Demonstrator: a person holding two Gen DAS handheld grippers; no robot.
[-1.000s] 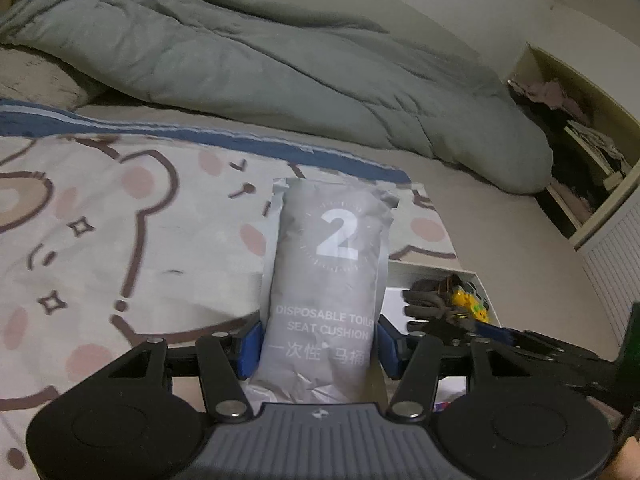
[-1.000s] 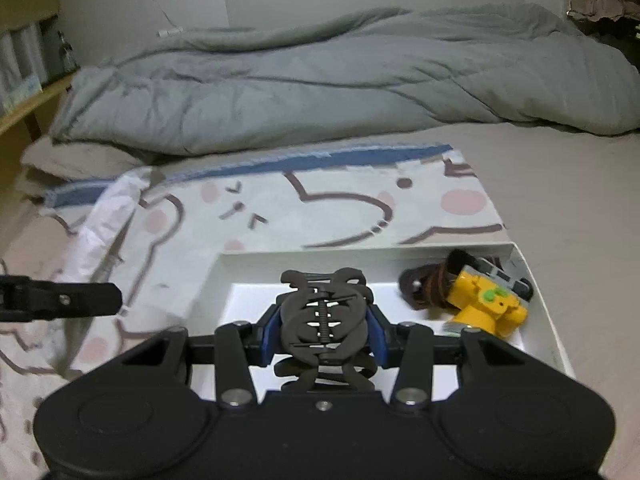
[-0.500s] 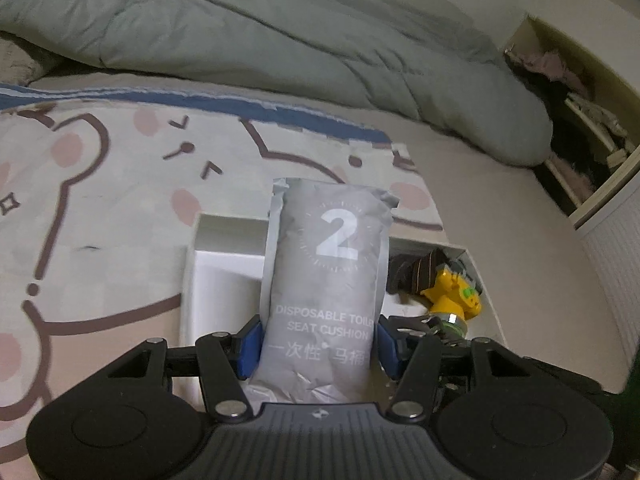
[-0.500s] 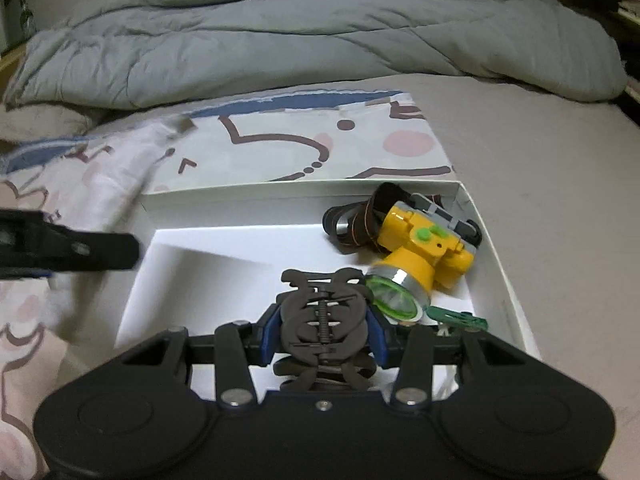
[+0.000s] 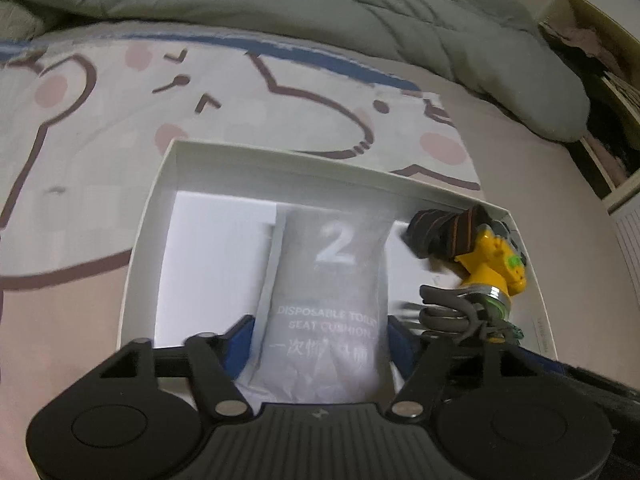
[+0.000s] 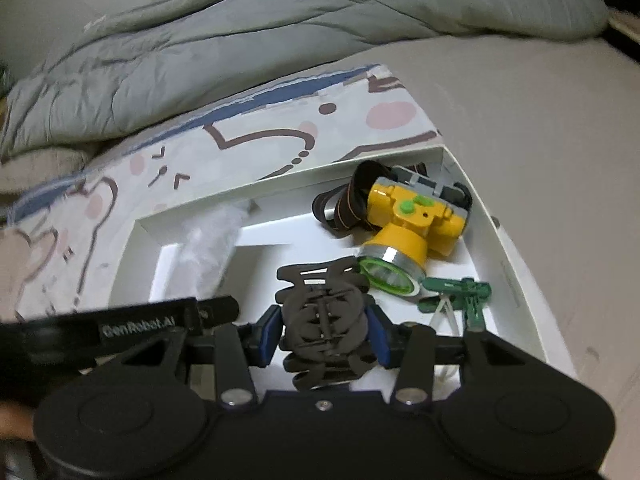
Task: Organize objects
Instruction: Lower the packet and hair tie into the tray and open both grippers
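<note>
On the bed's cartoon-print sheet point(image 5: 104, 128) sits a shallow white box point(image 5: 160, 184), a grey duvet point(image 6: 280, 32) bunched behind it. Inside the box, at its right end: a yellow headlamp point(image 6: 416, 220) with a dark striped strap and green-rimmed lens, plus a small green plastic clip point(image 6: 460, 292) just beside the lens. Left gripper point(image 5: 320, 340) is clenched on a grey packet point(image 5: 336, 280) printed "2 DISPOSABLE TOILET SEAT CUSHION", lower end crumpled, packet extending over the box's middle. Right gripper point(image 6: 326, 332) is clamped on a dark brown claw hair clip point(image 6: 324, 320), held over the box floor, close to the headlamp lens; contact with the floor unclear.
</note>
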